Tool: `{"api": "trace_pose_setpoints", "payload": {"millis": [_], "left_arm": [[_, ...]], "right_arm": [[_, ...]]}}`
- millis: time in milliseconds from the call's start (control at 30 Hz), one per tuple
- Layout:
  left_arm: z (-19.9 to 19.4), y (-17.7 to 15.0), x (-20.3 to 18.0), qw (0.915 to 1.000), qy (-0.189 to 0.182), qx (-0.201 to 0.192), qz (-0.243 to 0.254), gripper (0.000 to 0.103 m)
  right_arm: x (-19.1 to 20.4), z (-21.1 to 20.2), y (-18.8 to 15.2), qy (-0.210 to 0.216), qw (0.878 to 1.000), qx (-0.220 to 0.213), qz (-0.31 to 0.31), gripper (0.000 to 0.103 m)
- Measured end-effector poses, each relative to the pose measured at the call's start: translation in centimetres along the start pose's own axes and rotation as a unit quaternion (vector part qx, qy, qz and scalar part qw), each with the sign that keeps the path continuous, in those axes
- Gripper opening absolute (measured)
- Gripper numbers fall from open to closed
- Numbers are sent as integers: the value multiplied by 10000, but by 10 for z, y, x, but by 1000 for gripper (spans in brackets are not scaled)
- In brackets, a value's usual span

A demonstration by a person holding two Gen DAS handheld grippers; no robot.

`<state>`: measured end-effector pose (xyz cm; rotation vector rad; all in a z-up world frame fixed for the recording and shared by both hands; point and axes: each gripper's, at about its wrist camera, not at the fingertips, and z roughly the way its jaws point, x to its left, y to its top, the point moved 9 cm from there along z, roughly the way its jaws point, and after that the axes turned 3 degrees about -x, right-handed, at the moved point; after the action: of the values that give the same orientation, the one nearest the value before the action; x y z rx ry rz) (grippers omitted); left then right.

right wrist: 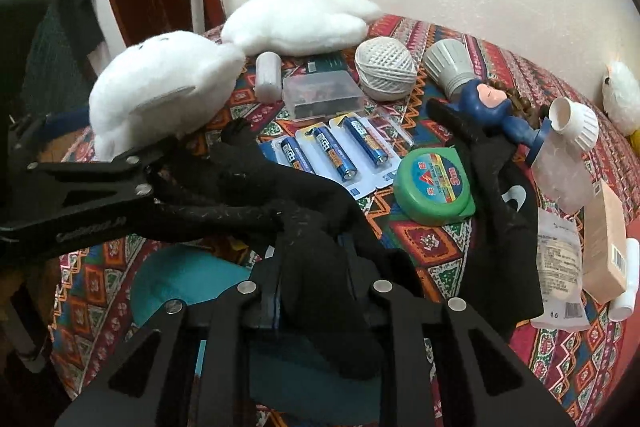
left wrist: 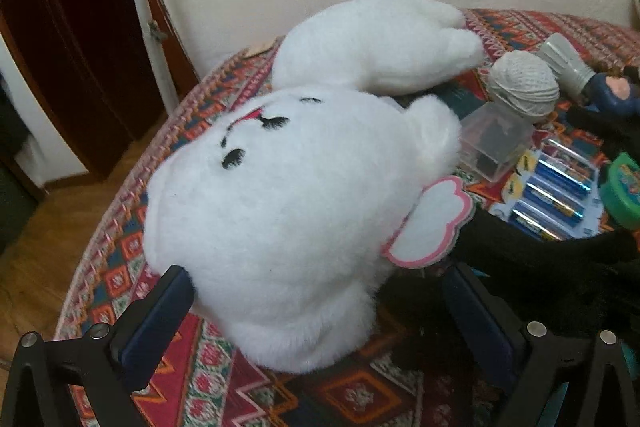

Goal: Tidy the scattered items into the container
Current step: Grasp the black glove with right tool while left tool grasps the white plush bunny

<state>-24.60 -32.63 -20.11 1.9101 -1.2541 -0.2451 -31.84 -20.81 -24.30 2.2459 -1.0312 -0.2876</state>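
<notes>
Left wrist view: the left gripper [left wrist: 316, 291] reaches forward low over the patterned cloth [left wrist: 120, 259], its jaws spread wide around the head of a white plush toy [left wrist: 280, 211]. The left finger presses into the fur; the right finger stands just beside the head, against black fabric, and contact there cannot be told. The toy lies on its side, its body stretching away toward the far wall. To the right, farther off, sit a clear plastic box [left wrist: 494, 143], a ball of string [left wrist: 524, 85] and a pack of batteries [left wrist: 560, 187].

Right wrist view: the right gripper [right wrist: 312, 267] points forward and down, its jaws narrowed onto a black glove [right wrist: 296, 195] whose fingers trail away to the left. The near part of the glove hangs over a teal container [right wrist: 176, 279] just below. The left gripper [right wrist: 92, 187] enters from the left beside the plush toy [right wrist: 160, 83]. A green tape measure [right wrist: 434, 187] lies to the right of the batteries [right wrist: 332, 155].
</notes>
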Motion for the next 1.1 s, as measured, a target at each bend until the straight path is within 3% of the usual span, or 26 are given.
{"api": "trace_pose_setpoints", "payload": {"millis": [133, 233, 333, 500, 733, 833, 900, 1100], "left_arm": [[3, 0, 6, 9997, 209, 30, 80, 102], [-5, 7, 11, 9982, 522, -170, 233, 102], [-4, 13, 6, 9926, 823, -310, 837, 103], [27, 9, 7, 9917, 745, 174, 1034, 103], [49, 16, 9, 9864, 978, 305, 1286, 103], [82, 7, 18, 9865, 1018, 620, 1126, 103], [84, 11, 23, 9913, 882, 495, 844, 103], [66, 19, 17, 9927, 783, 69, 918, 92]], "right_arm": [[-3, 0, 0, 58, 10000, 3, 33, 23], [-4, 0, -1, 126, 9999, 18, 68, 24], [-6, 0, -2, 207, 9996, 41, 165, 24], [-6, 0, -2, 234, 9996, 43, 168, 24], [-8, 1, -3, 320, 9991, 58, 258, 26], [-8, 1, -4, 329, 9991, 33, 250, 27], [-8, 1, -4, 326, 9992, 12, 239, 27], [-3, -10, -1, 113, 9998, -158, 18, 18]]}}
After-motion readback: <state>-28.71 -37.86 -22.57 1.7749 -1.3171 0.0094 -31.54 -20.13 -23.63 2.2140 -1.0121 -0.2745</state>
